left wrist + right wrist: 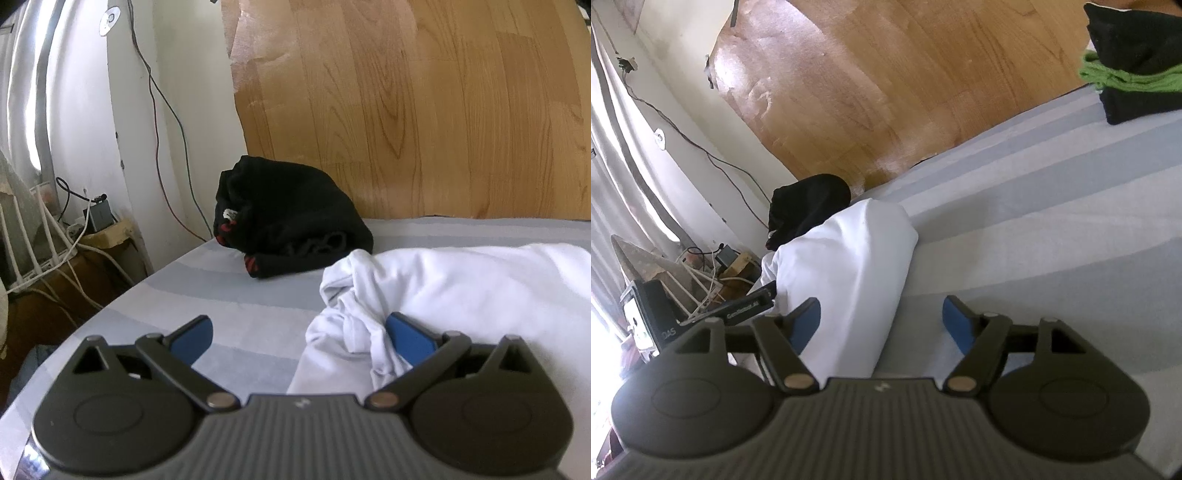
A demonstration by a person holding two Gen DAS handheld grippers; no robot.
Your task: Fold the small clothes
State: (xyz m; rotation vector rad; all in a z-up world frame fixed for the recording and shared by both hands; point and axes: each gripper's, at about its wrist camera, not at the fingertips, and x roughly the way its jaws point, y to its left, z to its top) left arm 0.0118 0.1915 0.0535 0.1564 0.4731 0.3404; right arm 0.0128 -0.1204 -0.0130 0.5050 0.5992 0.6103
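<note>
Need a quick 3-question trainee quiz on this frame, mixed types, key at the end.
1. True or false: the left gripper has its jaws shut tight on the black garment.
2. Multiple choice: between the right gripper's open jaws lies part of
A. the green garment
B. the white garment
C. a cable
3. Fill in: the clothes lie on a ____-striped sheet.

Key:
1. False; its jaws are open, with bunched white fabric against the right-hand pad and the black garment lying apart, further back.
2. B
3. Grey
</note>
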